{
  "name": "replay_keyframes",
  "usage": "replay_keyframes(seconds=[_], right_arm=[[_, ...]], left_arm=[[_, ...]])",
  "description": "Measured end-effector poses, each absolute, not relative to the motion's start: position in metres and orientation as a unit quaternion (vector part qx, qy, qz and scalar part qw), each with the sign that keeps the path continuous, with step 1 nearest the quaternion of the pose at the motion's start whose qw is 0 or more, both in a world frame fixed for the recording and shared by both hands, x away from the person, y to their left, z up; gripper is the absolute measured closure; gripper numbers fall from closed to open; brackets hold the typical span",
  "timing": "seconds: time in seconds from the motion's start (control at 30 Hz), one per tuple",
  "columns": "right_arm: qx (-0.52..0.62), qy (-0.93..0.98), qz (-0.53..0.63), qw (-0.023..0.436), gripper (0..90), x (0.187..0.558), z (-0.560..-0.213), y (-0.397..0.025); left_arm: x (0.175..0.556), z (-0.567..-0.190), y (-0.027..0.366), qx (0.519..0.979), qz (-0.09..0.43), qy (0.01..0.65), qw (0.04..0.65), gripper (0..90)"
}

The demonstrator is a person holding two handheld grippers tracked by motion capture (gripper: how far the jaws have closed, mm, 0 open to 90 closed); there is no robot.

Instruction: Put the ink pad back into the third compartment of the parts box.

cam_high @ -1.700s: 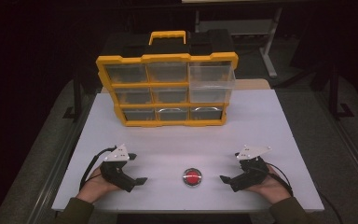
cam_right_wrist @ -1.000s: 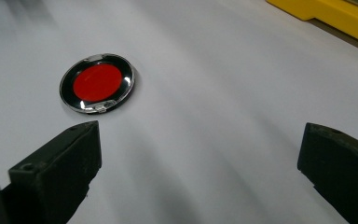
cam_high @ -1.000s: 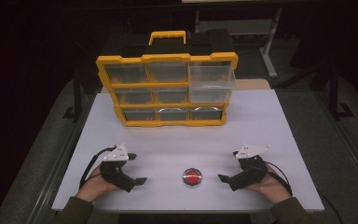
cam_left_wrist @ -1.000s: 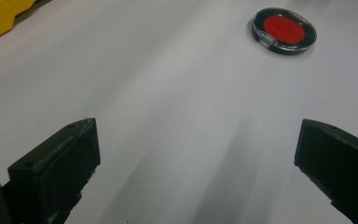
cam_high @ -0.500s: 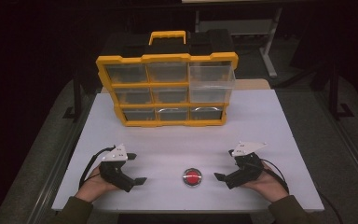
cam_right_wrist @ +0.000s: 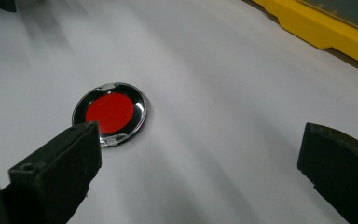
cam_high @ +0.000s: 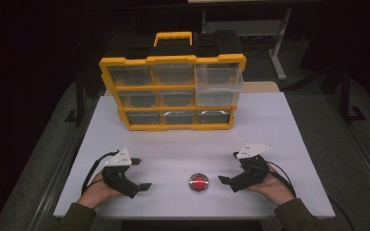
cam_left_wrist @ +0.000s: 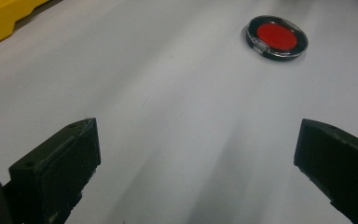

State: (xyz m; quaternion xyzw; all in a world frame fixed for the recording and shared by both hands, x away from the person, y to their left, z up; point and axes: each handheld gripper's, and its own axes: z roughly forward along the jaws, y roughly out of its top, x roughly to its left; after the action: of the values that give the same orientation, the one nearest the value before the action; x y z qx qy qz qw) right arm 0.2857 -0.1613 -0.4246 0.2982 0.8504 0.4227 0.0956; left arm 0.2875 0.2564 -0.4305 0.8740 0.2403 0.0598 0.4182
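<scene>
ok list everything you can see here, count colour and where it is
table: one, white top, centre of the high view
organiser case: one, yellow frame with a black back and yellow handle, clear drawers in three rows, standing at the far side of the table
round compact: one, red centre with a dark rim and clear lid, lying flat near the front edge between the two grippers
second table: one, pale, in the dark background beyond the case
left gripper: one, black with a grey top plate, front left, fingers apart, empty
right gripper: one, black with a grey top plate, front right, fingers apart, close to the compact but not touching
hands: two, olive sleeves, entering from the bottom edge
</scene>
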Motion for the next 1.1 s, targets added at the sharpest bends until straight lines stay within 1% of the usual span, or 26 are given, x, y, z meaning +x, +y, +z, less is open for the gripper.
replay_keyframes(seconds=[1.1], right_arm=[[0.274, 0.855, 0.432, 0.082, 0.0, 0.295, -0.420, -0.135]], left_arm=[[0.287, -0.431, 0.255, 0.875, 0.054, 0.235, 0.420, 0.0]])
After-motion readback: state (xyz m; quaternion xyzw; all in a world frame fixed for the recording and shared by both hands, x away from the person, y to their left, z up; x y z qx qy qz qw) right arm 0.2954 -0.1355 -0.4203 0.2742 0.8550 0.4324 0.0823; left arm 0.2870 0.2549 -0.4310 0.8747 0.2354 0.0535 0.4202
